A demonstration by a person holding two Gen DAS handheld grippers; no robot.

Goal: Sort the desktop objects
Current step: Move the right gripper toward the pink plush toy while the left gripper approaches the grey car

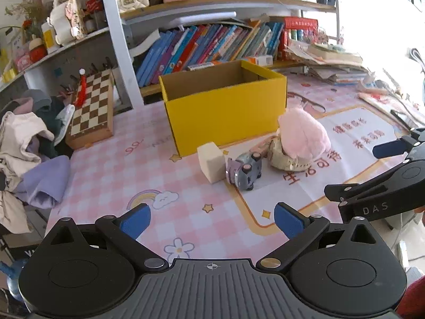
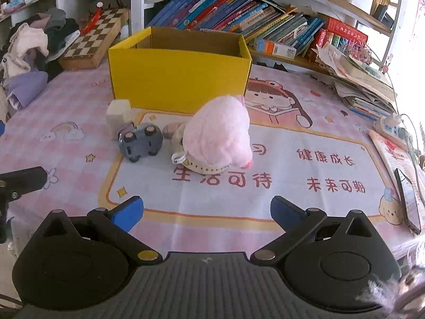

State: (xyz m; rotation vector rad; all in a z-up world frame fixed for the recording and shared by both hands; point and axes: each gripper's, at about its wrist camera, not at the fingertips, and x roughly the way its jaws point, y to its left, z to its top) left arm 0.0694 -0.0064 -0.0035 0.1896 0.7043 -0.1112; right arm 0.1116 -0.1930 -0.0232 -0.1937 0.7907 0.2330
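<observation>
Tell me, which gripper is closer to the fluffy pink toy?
Right, probably. The right gripper faces the pink plush toy almost straight ahead. The left gripper sits off to the toy's left, so the toy lies ahead to its right.

Both low wrist views face the yellow box (image 1: 225, 106).

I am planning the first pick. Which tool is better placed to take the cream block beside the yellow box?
Probably the left tool. It is open, and the cream block lies almost straight ahead of it. From the right tool, also open, the block sits far left, with the toy car partly in the way.
</observation>
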